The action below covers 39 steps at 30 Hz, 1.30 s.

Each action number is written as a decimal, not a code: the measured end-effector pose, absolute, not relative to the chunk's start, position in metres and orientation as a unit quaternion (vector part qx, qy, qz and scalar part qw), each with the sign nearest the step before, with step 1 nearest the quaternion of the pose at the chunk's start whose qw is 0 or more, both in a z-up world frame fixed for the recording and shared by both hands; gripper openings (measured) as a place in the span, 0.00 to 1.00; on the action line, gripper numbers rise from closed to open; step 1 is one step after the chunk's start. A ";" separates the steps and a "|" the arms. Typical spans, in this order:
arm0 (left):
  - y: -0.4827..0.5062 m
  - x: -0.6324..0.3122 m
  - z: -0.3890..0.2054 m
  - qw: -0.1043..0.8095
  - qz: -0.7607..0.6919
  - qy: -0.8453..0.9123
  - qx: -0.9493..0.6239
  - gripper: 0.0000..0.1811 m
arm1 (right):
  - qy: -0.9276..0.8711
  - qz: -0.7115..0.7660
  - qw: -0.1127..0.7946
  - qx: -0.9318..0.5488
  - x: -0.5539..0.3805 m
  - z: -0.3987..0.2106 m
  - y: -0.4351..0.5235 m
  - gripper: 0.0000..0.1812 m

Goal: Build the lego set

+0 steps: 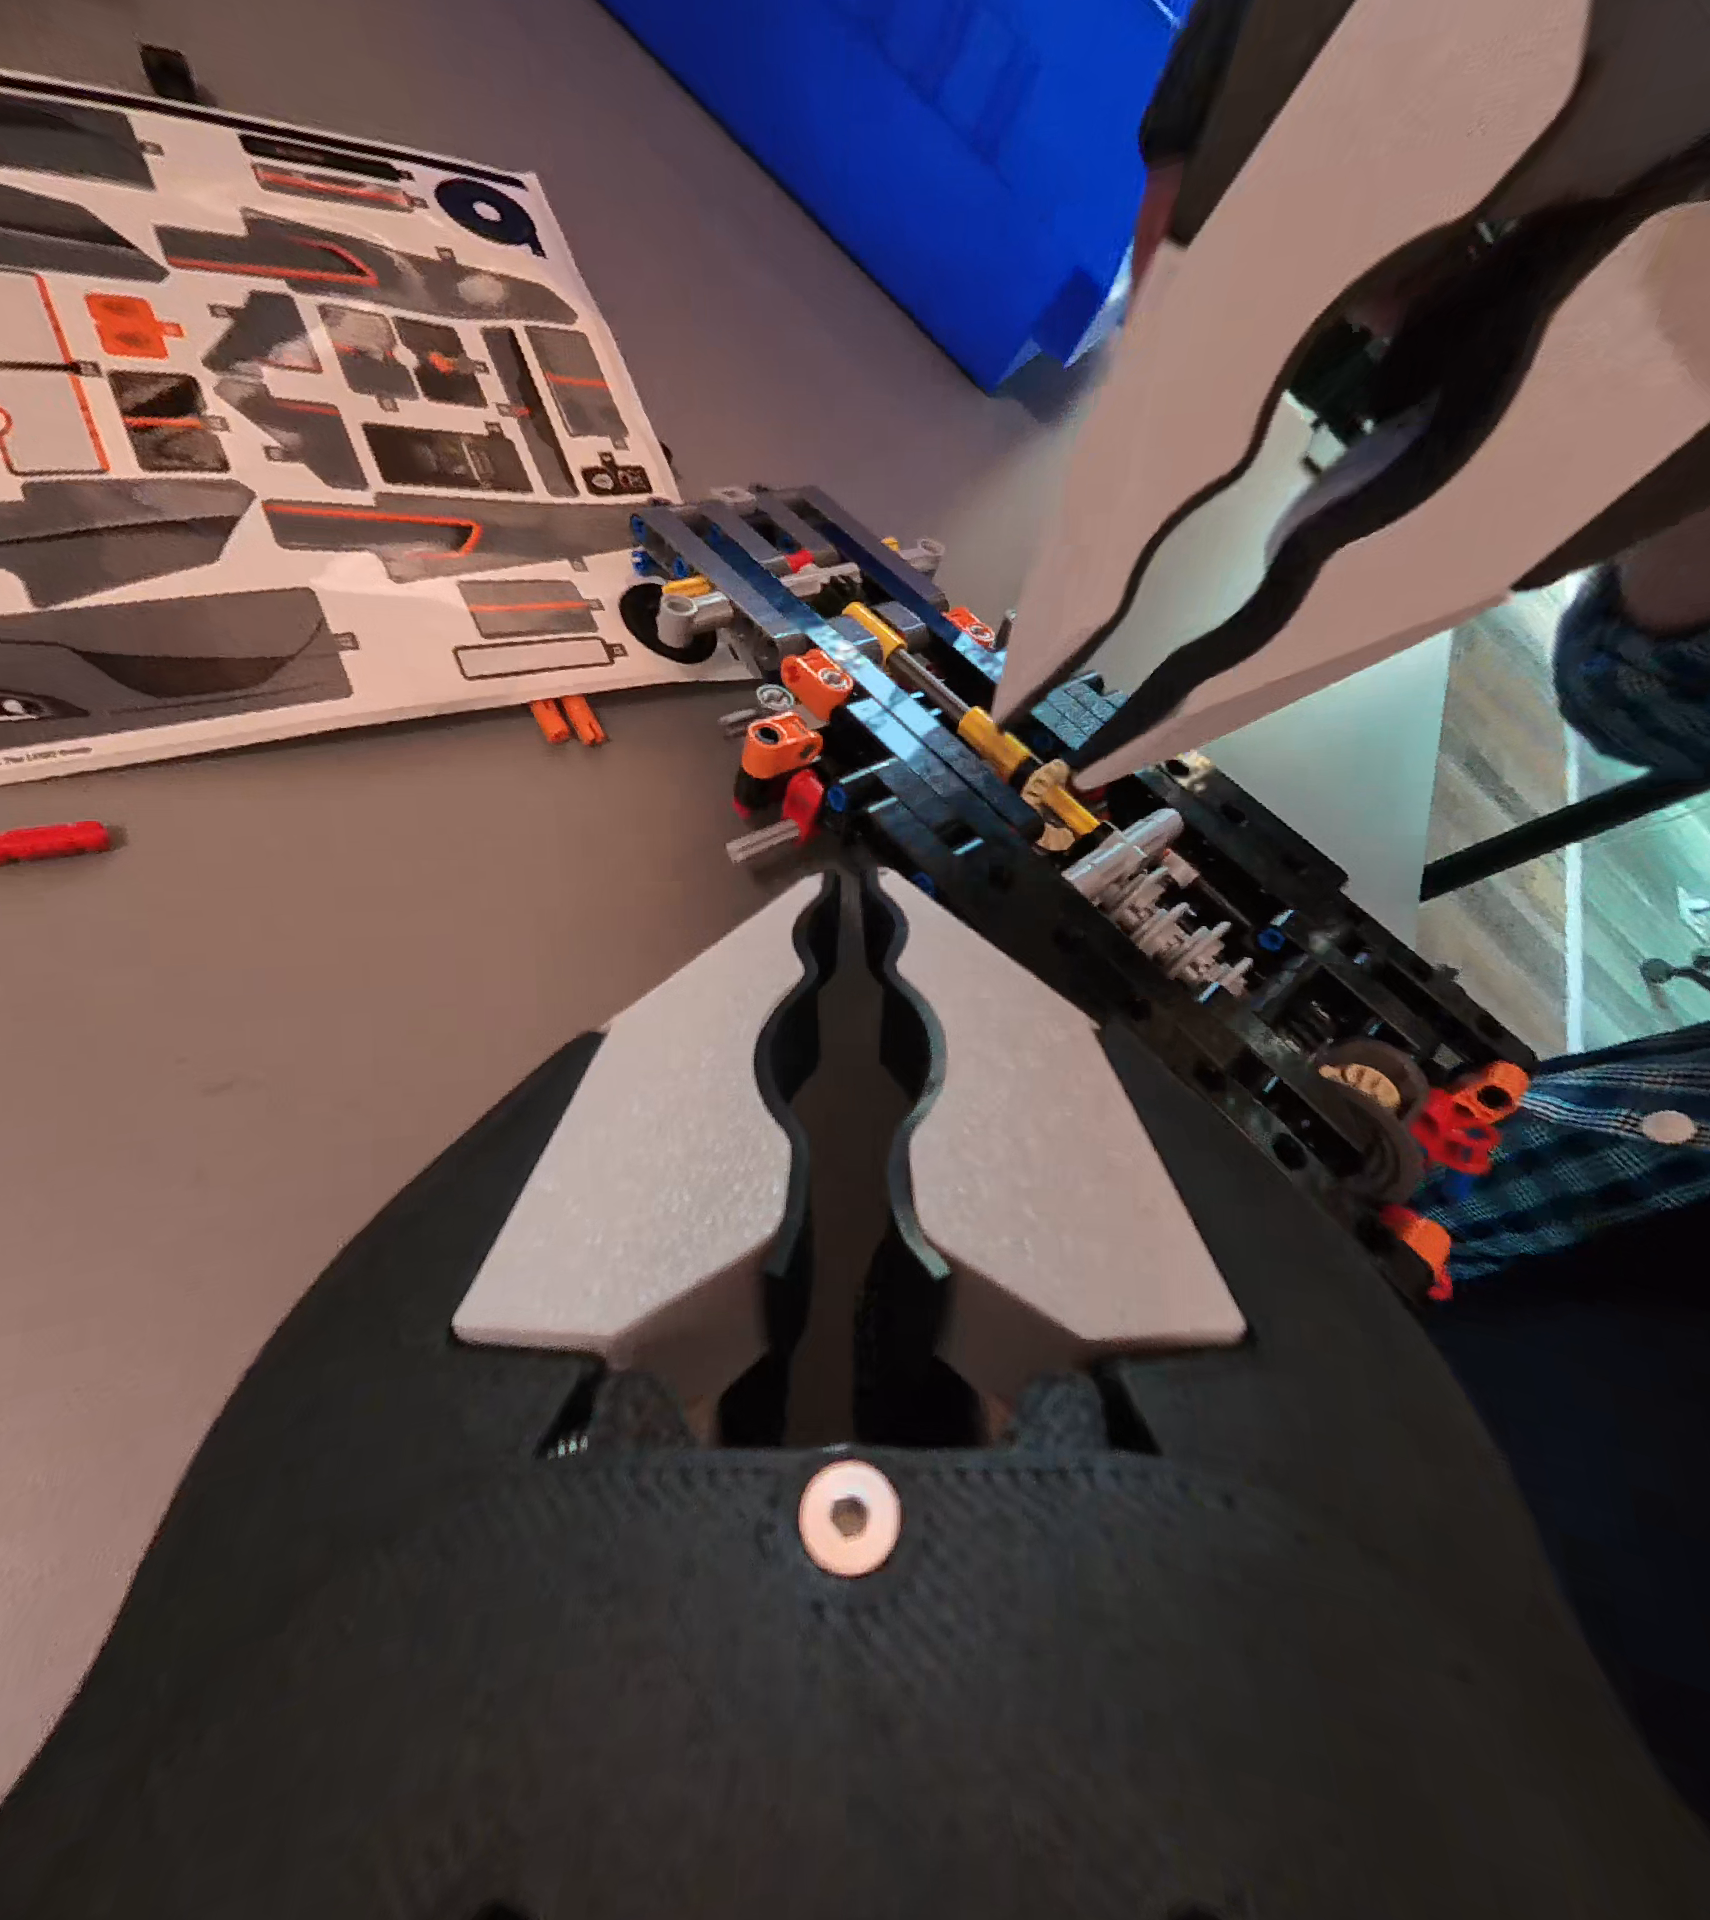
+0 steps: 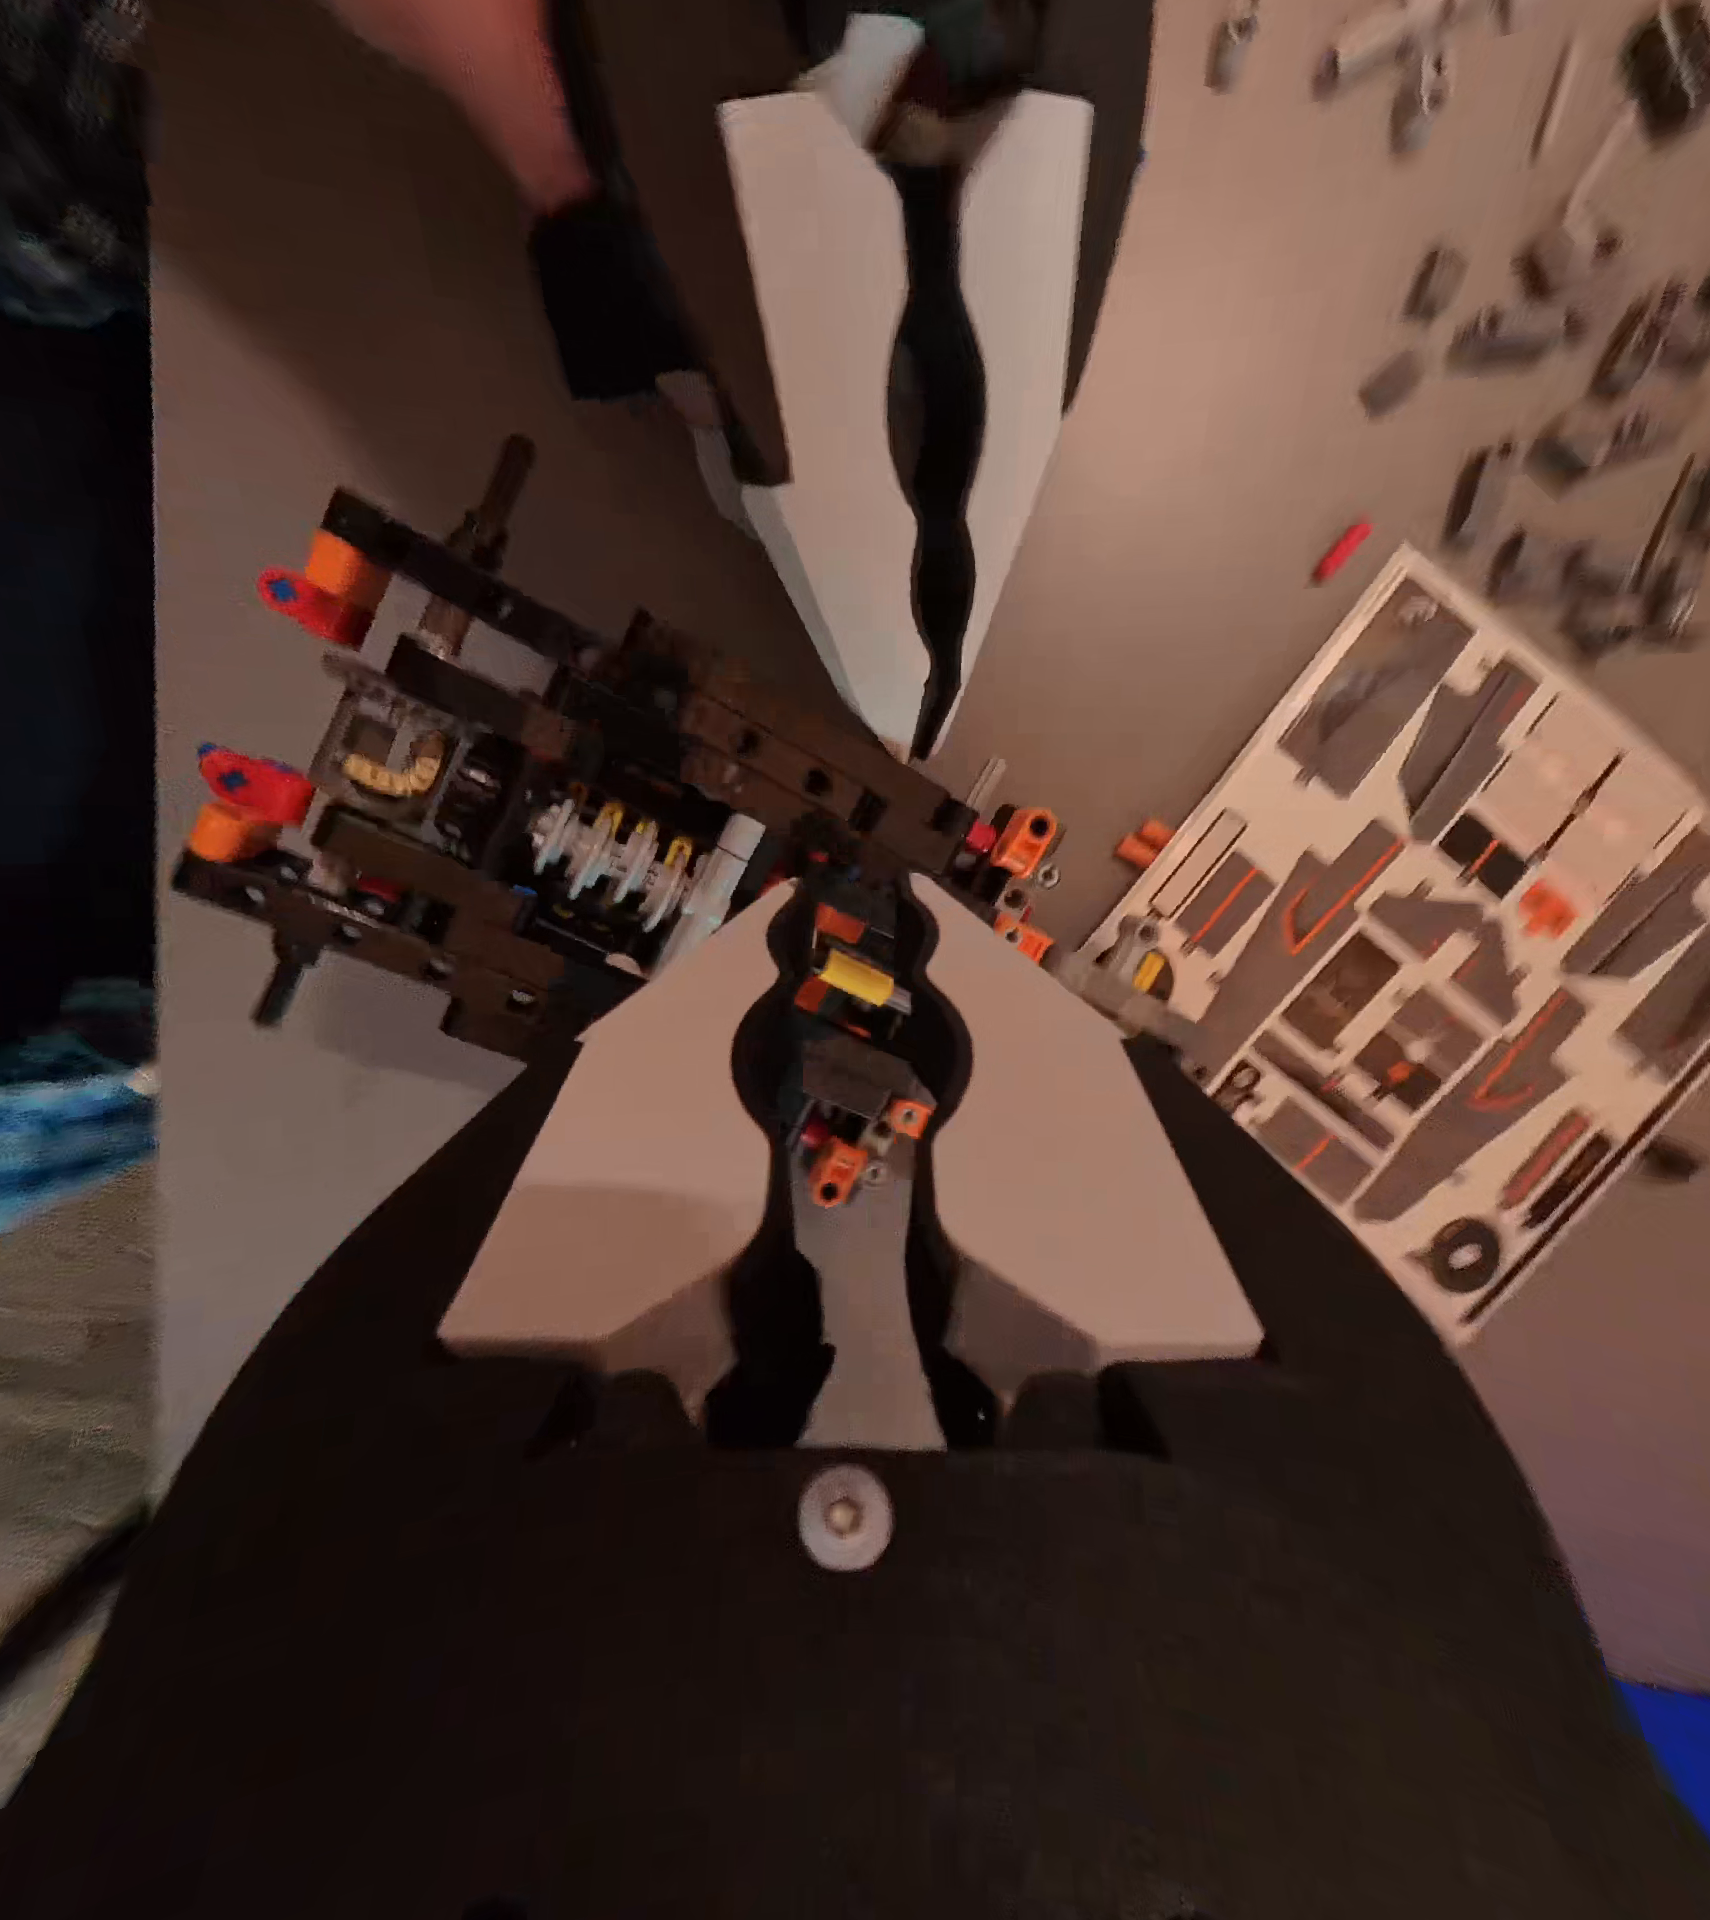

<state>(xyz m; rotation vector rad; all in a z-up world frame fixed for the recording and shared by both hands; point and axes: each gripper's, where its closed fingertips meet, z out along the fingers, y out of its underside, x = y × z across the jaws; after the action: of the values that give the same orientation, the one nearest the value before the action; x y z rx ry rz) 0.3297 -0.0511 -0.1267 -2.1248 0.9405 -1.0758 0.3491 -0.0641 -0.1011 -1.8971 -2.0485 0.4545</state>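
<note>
The half-built lego chassis (image 1: 1194,935) is long and black, with yellow axle parts, orange connectors and grey gears. It lies on the grey table near its front edge and also shows in the right wrist view (image 2: 518,831). My left gripper (image 1: 851,881) is shut, its tips against the chassis's black side beam; the right wrist view shows it (image 2: 918,750) coming from above. My right gripper (image 2: 851,894) is closed around the chassis's middle, with model parts showing between its fingers. In the left wrist view it (image 1: 1038,746) comes in from the upper right at the yellow axle.
A sticker sheet (image 1: 259,468) lies beside the chassis, also in the right wrist view (image 2: 1453,935). A red pin (image 1: 40,840) and two orange pins (image 1: 568,719) lie loose. A blue bin (image 1: 934,156) stands behind. Several grey pieces (image 2: 1609,312) are scattered. A plaid sleeve (image 1: 1661,1143) is close. The grippers' ends are close to 4 cm from one another.
</note>
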 end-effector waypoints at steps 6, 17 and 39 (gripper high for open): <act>-0.058 0.329 -0.119 0.278 -0.462 0.331 -0.774 0.00 | -0.790 0.155 0.160 -0.571 0.351 -0.112 -0.062 0.11; -0.047 0.329 -0.124 0.297 -0.436 0.332 -0.782 0.00 | -0.790 0.170 0.227 -0.543 0.342 -0.118 -0.063 0.11; -0.036 0.326 -0.148 0.285 -0.358 0.327 -0.827 0.00 | -0.714 0.207 0.276 -0.610 0.330 -0.117 -0.067 0.02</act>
<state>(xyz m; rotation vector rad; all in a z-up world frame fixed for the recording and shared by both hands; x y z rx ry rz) 0.3263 -0.0357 -0.1485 -2.2112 0.8732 -0.9572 0.3300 -0.0671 -0.1172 -1.6380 -1.9183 0.5569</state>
